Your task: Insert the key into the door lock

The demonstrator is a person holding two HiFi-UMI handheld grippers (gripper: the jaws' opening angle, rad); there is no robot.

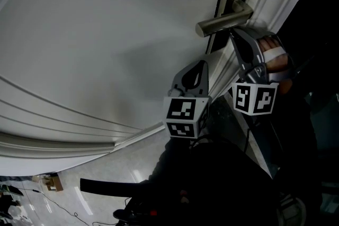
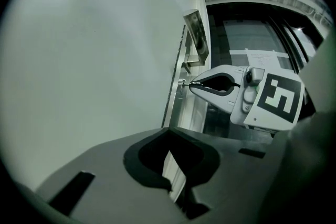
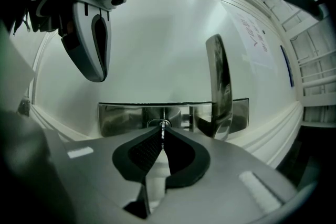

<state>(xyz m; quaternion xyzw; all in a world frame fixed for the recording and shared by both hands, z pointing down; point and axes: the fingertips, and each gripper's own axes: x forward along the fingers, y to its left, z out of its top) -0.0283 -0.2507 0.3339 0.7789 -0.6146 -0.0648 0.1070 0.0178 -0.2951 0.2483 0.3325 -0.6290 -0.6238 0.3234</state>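
White door (image 3: 157, 50) background; right gripper (image 3: 162, 137) pinching key (image 3: 163, 129), tip at keyhole (image 3: 160, 124) mid-frame; full insertion apparently left; left gripper (image 2: 176, 193) clenched, empty.

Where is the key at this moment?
In the right gripper view, the thin silver key is pinched in the right gripper's jaw tips, its point at the keyhole of the steel lock plate, left of the lever handle.

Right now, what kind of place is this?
Indoors at a doorway, likely an office or lab: a white moulded door with a metal lever handle and lock plate, and a pale glossy floor below. The right gripper holds the key at that plate.
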